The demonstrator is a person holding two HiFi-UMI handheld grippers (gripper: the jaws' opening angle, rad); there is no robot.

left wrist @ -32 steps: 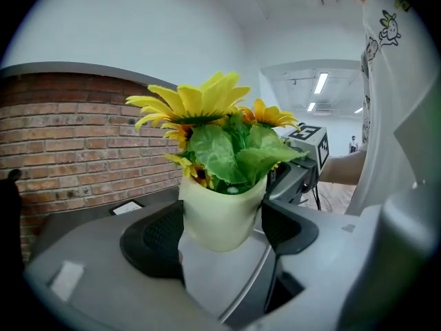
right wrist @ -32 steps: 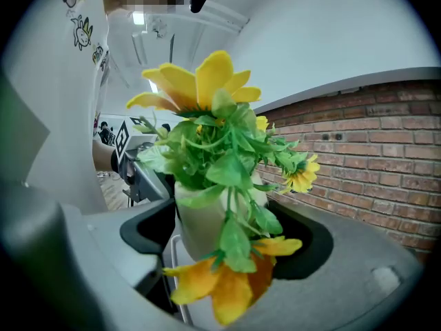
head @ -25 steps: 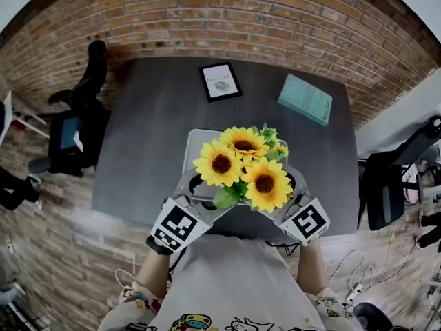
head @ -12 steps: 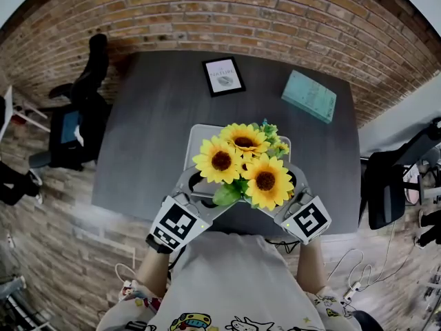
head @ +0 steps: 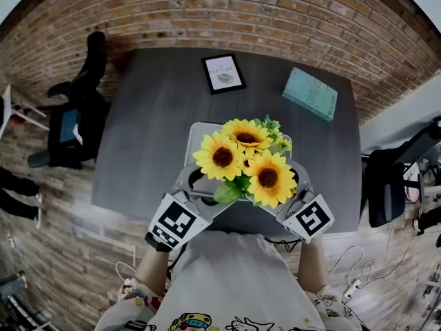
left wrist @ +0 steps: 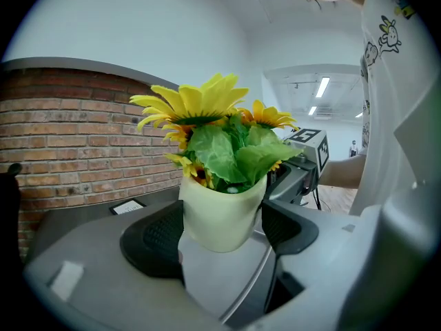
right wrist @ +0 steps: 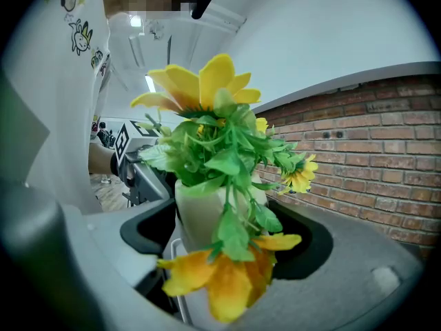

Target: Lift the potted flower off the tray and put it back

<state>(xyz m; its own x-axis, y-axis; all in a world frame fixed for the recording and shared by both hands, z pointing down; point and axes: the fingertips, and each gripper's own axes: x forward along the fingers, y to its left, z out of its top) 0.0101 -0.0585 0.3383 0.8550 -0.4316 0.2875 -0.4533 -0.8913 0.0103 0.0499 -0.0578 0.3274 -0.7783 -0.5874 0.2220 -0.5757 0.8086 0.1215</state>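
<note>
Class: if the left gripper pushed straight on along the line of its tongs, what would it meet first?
The cream flower pot. It stands between the left gripper's tongs, which seem to press on its sides, so any push forward would go straight into the pot's wall.

pot (left wrist: 222, 218): smooth, matt plastic
tray (head: 200, 136): smooth, a little bit shiny
tabletop (head: 141, 140): smooth and matt
wall (head: 275, 12): rough brick
</note>
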